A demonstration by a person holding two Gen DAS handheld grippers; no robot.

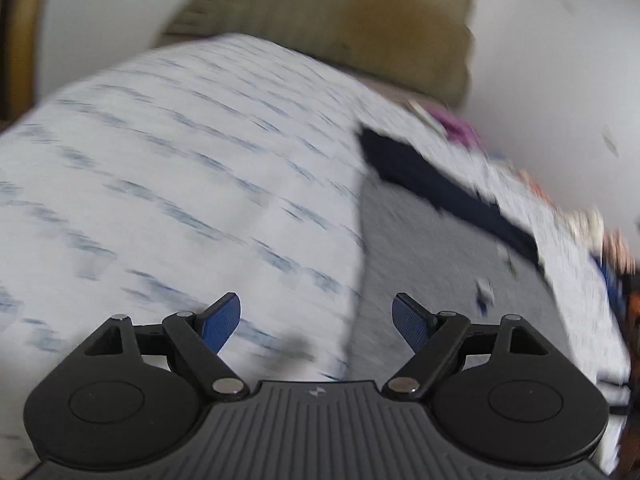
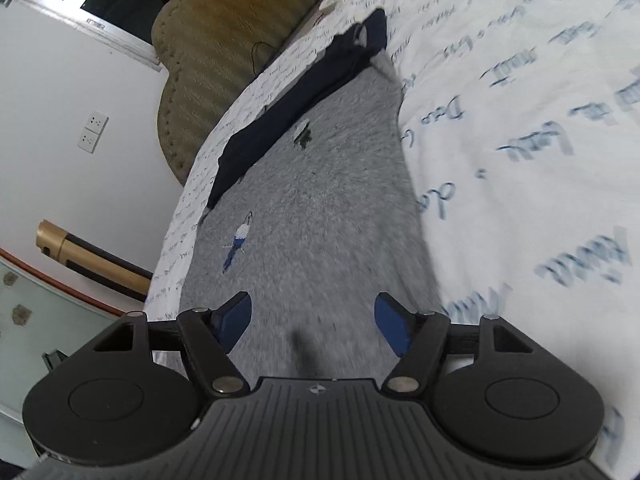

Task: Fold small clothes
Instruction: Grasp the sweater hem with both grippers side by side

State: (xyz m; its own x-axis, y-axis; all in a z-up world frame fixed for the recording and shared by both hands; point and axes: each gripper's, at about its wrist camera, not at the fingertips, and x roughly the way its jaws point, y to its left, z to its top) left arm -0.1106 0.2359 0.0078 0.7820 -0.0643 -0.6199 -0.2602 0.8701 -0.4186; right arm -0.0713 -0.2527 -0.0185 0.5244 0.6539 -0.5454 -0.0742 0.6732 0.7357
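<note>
1. Left gripper (image 1: pixel 317 322): jaws spread wide, nothing between the blue pads (image 1: pixel 220 322); hovering above the bedsheet (image 1: pixel 160 168), just left of the grey garment's edge.
2. Right gripper (image 2: pixel 313 326): jaws likewise wide apart, holding nothing; poised directly over the near end of the grey garment (image 2: pixel 316 200).
3. Grey garment: spread flat on the white sheet printed with blue script (image 2: pixel 520 120), running lengthwise away from the right gripper; small embroidered motifs (image 2: pixel 238 242) on its surface.
4. Dark navy cloth (image 2: pixel 280 120): lying along the garment's far left edge, overlapping it and reaching toward the headboard; seen also in the left wrist view (image 1: pixel 440 184), blurred.
5. Surroundings: padded olive headboard (image 2: pixel 224 40) beyond the far end of the bed; white wall with two sockets (image 2: pixel 93 132) to the left; a gold and black tube (image 2: pixel 88 256) beside the bed edge.
6. Purple item (image 1: pixel 460 128) and small colourful things (image 1: pixel 616 248) near the far right bed edge, too blurred to identify.
7. Open room: wide stretch of bare sheet left of the garment in the left wrist view, and right of it in the right wrist view.
</note>
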